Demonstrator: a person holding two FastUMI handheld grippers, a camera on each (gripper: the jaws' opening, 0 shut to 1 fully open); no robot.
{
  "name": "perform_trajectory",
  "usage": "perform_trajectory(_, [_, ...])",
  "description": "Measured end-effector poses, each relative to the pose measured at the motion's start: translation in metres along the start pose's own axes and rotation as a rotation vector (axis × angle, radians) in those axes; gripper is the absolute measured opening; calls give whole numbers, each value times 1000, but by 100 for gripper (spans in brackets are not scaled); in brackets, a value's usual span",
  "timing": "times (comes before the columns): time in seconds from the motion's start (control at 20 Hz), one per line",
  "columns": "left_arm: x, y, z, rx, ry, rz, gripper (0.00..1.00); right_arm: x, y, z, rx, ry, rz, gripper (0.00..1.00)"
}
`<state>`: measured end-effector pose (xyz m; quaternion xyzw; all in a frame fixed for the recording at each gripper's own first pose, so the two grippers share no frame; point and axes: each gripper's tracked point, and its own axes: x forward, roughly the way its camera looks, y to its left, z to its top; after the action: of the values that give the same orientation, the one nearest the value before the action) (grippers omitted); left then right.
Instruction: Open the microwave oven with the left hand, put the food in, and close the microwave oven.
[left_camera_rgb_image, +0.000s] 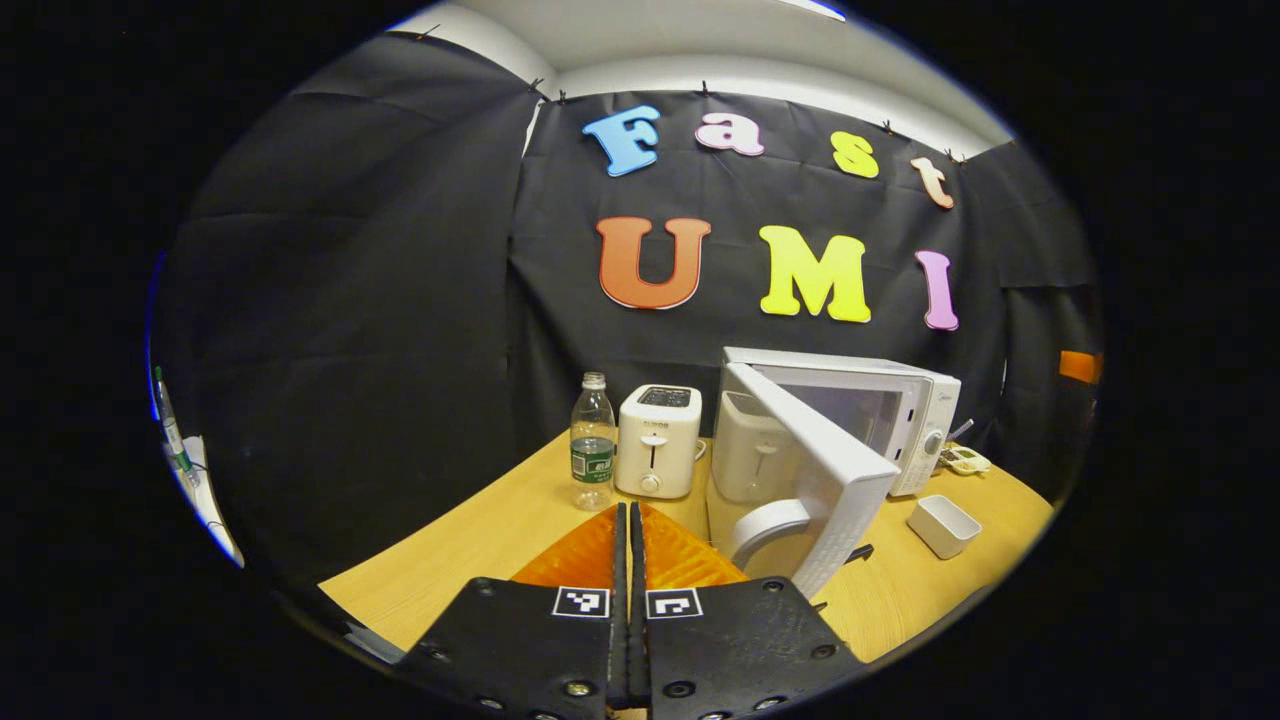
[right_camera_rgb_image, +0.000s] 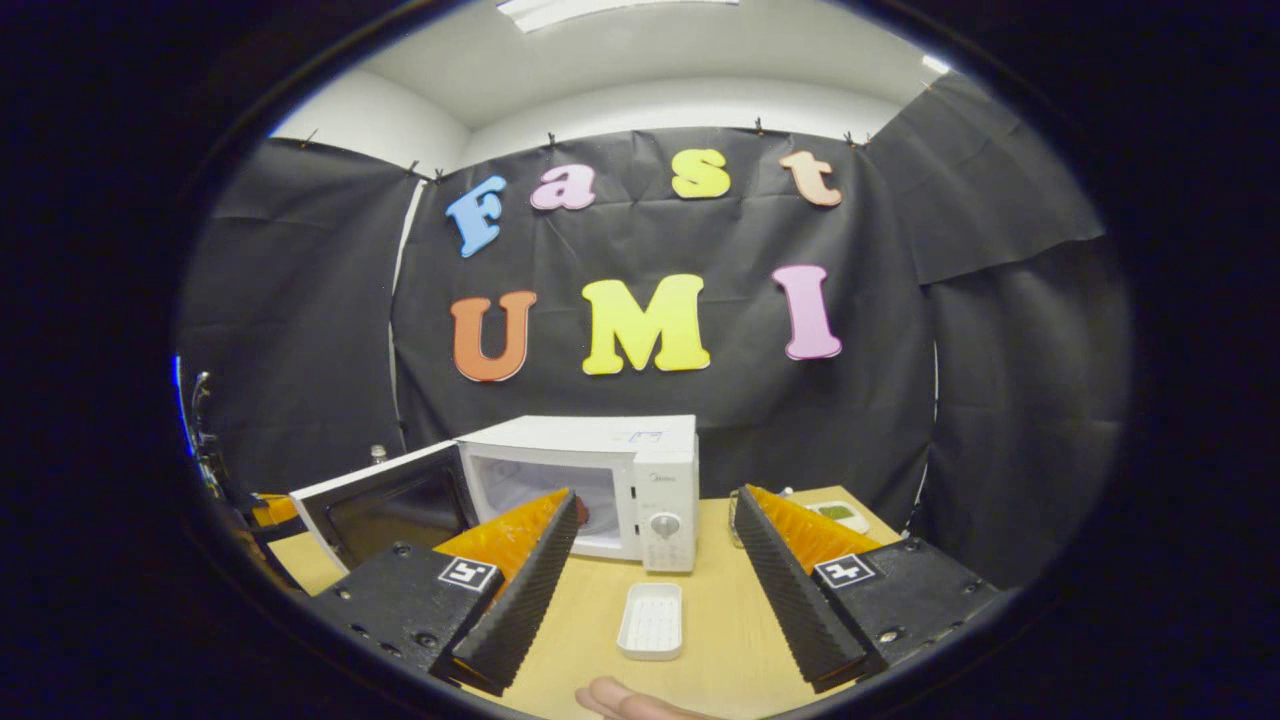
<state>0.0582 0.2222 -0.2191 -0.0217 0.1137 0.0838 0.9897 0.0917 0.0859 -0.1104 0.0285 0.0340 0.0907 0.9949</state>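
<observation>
Two claws face a wooden counter (right_camera_rgb_image: 710, 610) where the white microwave (right_camera_rgb_image: 600, 480) stands with its door (left_camera_rgb_image: 815, 470) swung wide open. We find little writing we can make out: the microwave has a small mark above its control knob (right_camera_rgb_image: 665, 524), the toaster (left_camera_rgb_image: 657, 440) a short word on its front, and the water bottle (left_camera_rgb_image: 592, 440) a green label, all too small for us to read. In the left gripper view, the left claw (left_camera_rgb_image: 629, 525) has its two orange-backed fingers pressed together with nothing between them; the open door and its curved handle (left_camera_rgb_image: 765, 527) lie just ahead to its right, near but apart. In the right gripper view, the right claw (right_camera_rgb_image: 655, 530) is spread wide and empty; a white tray (right_camera_rgb_image: 651, 620) lies on the counter between and below its fingers, untouched, with the microwave's open cavity beyond, near the left finger's tip. A fingertip (right_camera_rgb_image: 620, 700) shows at the bottom edge.
</observation>
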Motion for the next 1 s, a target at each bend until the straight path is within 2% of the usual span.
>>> perform_trajectory(0.05, [4,-4,-5,2,4,-17,0,-2,-3,2,-5,-8,-3,89])
perform_trajectory(0.1, [7,-10,-12,1,16,-37,0,-6,-6,3,-10,-11,-8,100])
perform_trajectory(0.15, [9,-15,-17,3,18,-51,0,-7,-8,2,-16,-13,-10,100])
perform_trajectory(0.2, [10,-21,-20,7,19,-64,0,-10,-9,2,-21,-14,-10,89])
perform_trajectory(0.25, [12,-23,-21,25,11,-53,9,-12,-10,3,-25,-14,-9,89])
perform_trajectory(0.3, [14,-28,-23,30,7,-61,0,-15,-12,2,-27,-15,-7,100])
perform_trajectory(0.4, [10,-45,-21,15,-13,-106,0,-18,-15,4,-30,-17,-1,100])
perform_trajectory(0.45, [10,-54,-22,6,-17,-126,0,-20,-17,5,-31,-21,-1,89])
perform_trajectory(0.5, [10,-63,-24,4,-15,-141,0,-23,-19,7,-31,-26,-2,100])
perform_trajectory(0.65, [13,-91,-25,3,-30,-182,0,-27,-27,11,-20,-39,-3,100])
perform_trajectory(0.7, [12,-103,-25,0,-35,-205,0,-28,-32,11,-16,-42,-7,89])
perform_trajectory(0.85, [18,-138,-27,2,-33,-269,0,-30,-48,10,-8,-42,-21,89])
perform_trajectory(0.9, [21,-147,-28,14,-33,-281,0,-30,-53,9,-4,-43,-26,100])
perform_trajectory(1.0, [27,-169,-30,36,-26,-308,0,-29,-62,5,1,-35,-31,100])
